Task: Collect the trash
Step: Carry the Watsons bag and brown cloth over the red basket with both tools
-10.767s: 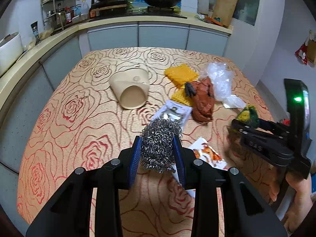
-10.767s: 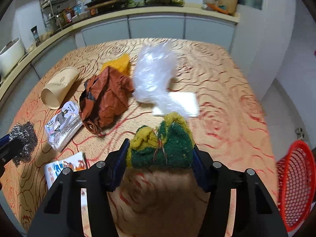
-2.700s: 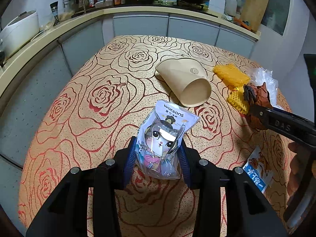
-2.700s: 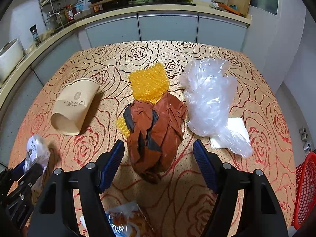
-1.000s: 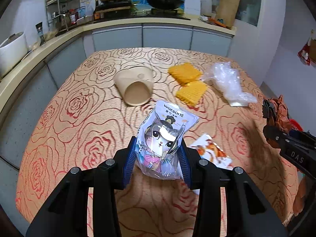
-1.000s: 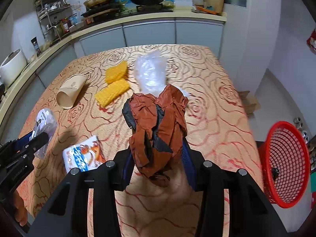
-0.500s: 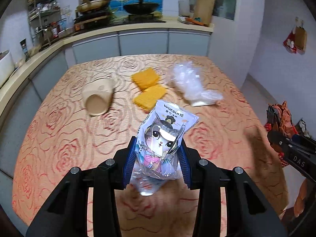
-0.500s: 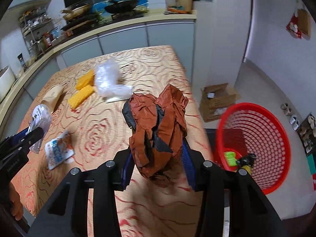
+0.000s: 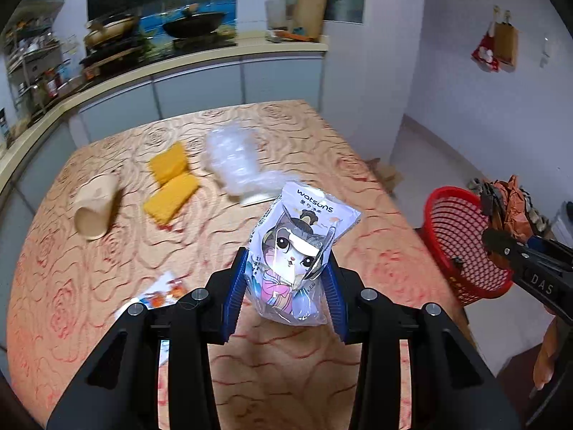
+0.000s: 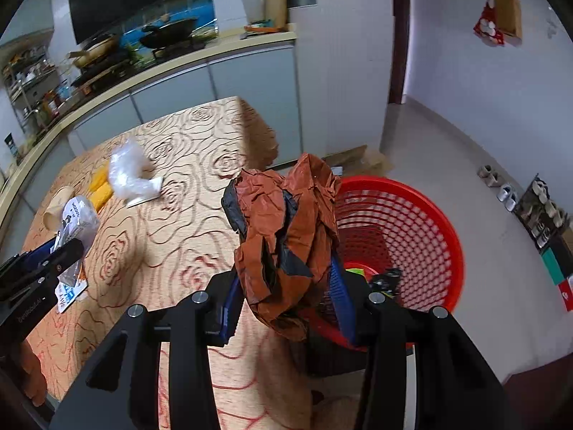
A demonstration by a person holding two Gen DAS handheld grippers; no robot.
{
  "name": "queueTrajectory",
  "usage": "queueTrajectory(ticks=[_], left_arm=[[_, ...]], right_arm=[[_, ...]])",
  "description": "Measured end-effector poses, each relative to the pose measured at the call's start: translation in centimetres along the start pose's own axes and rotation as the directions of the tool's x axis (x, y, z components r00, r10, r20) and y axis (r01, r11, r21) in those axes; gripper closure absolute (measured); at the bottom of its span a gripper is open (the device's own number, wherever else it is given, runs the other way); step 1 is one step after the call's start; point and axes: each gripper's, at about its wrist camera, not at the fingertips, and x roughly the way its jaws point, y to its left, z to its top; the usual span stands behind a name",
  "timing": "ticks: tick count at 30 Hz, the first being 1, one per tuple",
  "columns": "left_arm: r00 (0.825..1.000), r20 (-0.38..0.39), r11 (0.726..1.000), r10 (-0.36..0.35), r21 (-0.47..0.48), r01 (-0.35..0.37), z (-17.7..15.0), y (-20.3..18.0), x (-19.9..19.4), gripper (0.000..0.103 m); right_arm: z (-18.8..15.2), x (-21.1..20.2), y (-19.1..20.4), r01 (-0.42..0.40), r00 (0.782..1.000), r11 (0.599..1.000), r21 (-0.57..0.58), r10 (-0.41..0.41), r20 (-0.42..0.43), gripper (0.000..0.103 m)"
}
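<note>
Pinching crumpled brown paper (image 10: 286, 229), the right gripper (image 10: 286, 308) is nearer the red basket (image 10: 422, 215) off the table's right edge than the left gripper (image 9: 286, 301), clamped on a wipes packet (image 9: 297, 251).

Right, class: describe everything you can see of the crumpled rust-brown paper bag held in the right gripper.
The crumpled rust-brown paper bag looks like thin creased paper, with dark grey-black patches among its folds. It is scrunched into a tall, irregular wad standing upright between the blue pads of the right gripper, which is shut on it. It is off the table, in front of the red mesh plastic basket on the floor.
</note>
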Motion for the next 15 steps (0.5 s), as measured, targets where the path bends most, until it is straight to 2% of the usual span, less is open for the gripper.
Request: queueTrajectory(ticks=[15], left_arm=[[0.996,-0.009,0.993,-0.090,0.082,0.090,1.7,-7.3,1.9,0.063]], right_arm=[[0.2,-0.2,-6.0,0.057,0.998,0.995,0.083,-0.057,0.000,0.061]])
